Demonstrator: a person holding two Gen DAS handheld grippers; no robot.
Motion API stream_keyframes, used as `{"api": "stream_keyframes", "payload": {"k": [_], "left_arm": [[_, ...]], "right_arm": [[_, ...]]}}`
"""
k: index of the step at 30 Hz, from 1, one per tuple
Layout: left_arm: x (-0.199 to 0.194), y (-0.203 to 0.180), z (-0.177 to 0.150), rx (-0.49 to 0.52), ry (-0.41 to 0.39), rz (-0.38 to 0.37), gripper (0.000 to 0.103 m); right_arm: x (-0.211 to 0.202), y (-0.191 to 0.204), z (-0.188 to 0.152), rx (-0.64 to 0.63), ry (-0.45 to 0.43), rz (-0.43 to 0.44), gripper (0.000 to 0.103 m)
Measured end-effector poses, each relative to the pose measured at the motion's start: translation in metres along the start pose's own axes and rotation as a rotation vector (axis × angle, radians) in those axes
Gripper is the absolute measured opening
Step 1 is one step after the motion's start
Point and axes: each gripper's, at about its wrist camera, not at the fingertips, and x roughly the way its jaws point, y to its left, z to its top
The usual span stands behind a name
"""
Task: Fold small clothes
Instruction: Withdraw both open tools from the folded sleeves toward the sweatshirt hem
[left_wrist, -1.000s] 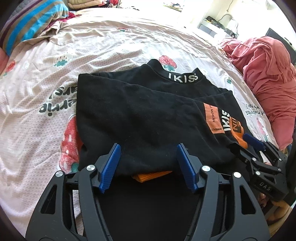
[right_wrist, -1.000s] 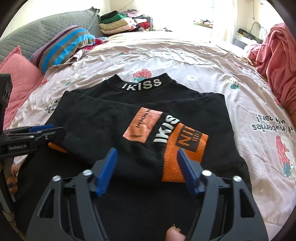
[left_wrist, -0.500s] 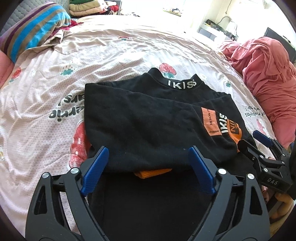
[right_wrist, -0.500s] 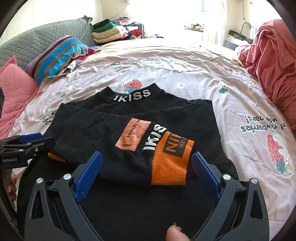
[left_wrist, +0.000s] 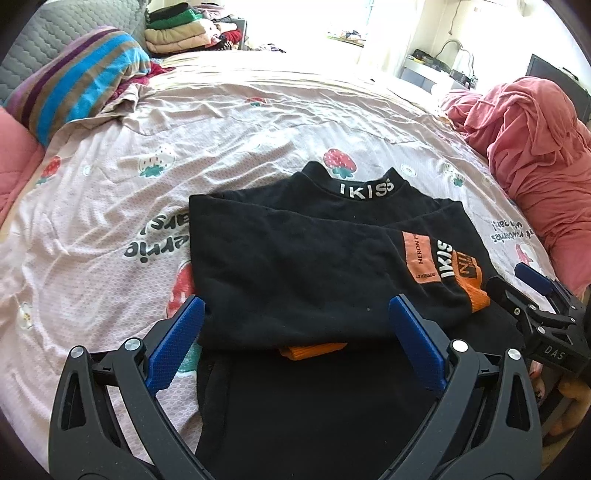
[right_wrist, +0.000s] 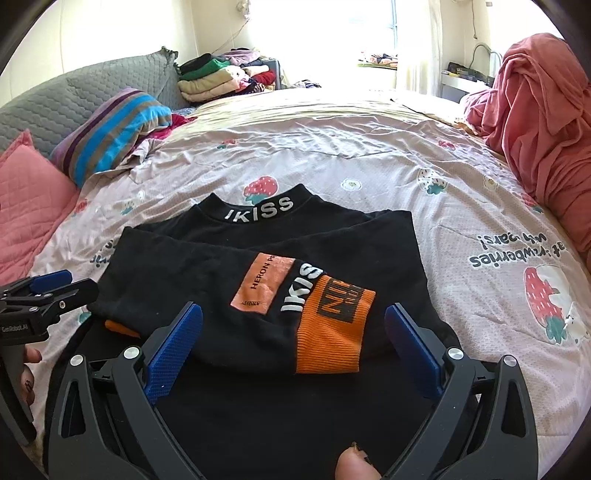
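Sunlight filled the bedroom, and a big bed (left_wrist: 258, 122) with a pink strawberry sheet took up most of both views.

The left tool (left_wrist: 295, 328) had just been opening, and its blue pads (left_wrist: 177, 343) stood wide apart with nothing pinched between them. They hung just over the near part of a black top (left_wrist: 295, 266), one pad near each side of the folded sleeve's edge. The right tool (right_wrist: 293, 339) had just been opening too, and it was let go as well. Its blue pads (right_wrist: 413, 350) stood wide on both sides of an orange cuff (right_wrist: 332, 332) and did not press on it. A fingertip (right_wrist: 354, 465) showed at the bottom edge of the right view.

The black top lay flat on the bed near the person, with its sleeves folded across the front. White letters ran along its collar (right_wrist: 258, 212). A second orange cuff (left_wrist: 314, 349) peeked out from under the folded sleeve, mostly hidden. The bottom of the top was cut off by the tools.

Further off lay a striped pillow (right_wrist: 110, 129), a pink pillow (right_wrist: 29, 195), a stack of folded clothes (right_wrist: 221, 77) and a heap of red cloth (right_wrist: 546, 122). The window side was too bright to make out.
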Motion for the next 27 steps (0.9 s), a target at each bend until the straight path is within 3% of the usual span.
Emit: {"api": "stream_keyframes", "payload": {"k": [27], "left_arm": [[-0.046, -0.008, -0.01, -0.01, -0.093, -0.005, 0.094]], "right_arm": [[-0.056, -0.009, -0.007, 0.007, -0.095, -0.007, 0.099]]}}
